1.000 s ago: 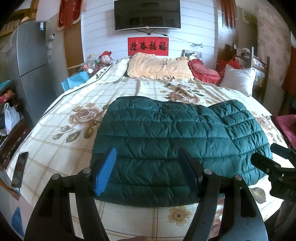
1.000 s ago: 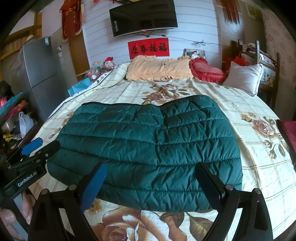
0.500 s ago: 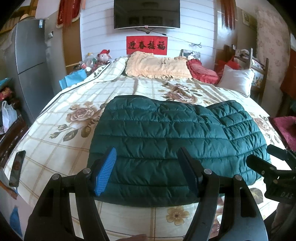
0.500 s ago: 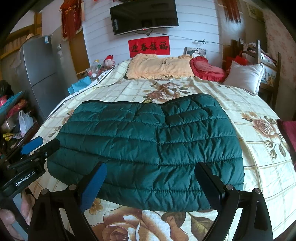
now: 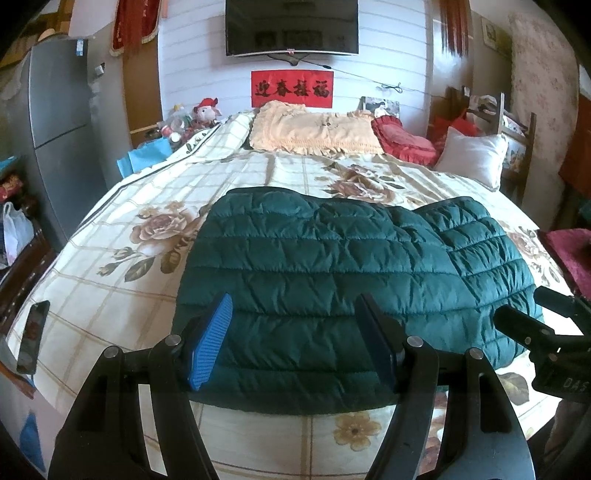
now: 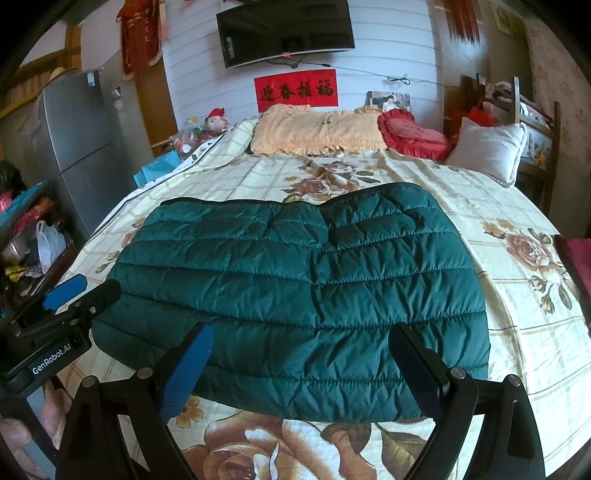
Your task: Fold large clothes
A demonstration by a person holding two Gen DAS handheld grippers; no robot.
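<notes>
A dark green quilted puffer jacket (image 5: 332,280) (image 6: 295,288) lies folded flat on the flowered bedspread (image 5: 129,229), near the bed's front edge. My left gripper (image 5: 295,332) hovers above the jacket's near hem, open, with nothing between its blue pads. My right gripper (image 6: 299,365) hangs over the same near edge further right, open and empty too. Each gripper shows at the edge of the other's view: the right one (image 5: 546,332) at the far right, the left one (image 6: 70,306) at the far left, held by a hand (image 6: 22,435).
Pillows (image 5: 314,129), a red cushion (image 5: 402,140) and a white pillow (image 5: 472,157) lie at the headboard. A phone (image 5: 33,336) rests on the bed's left edge. A fridge (image 5: 59,129) and cluttered shelf stand left; a wooden chair (image 5: 513,125) stands right. A TV (image 5: 291,27) hangs on the wall.
</notes>
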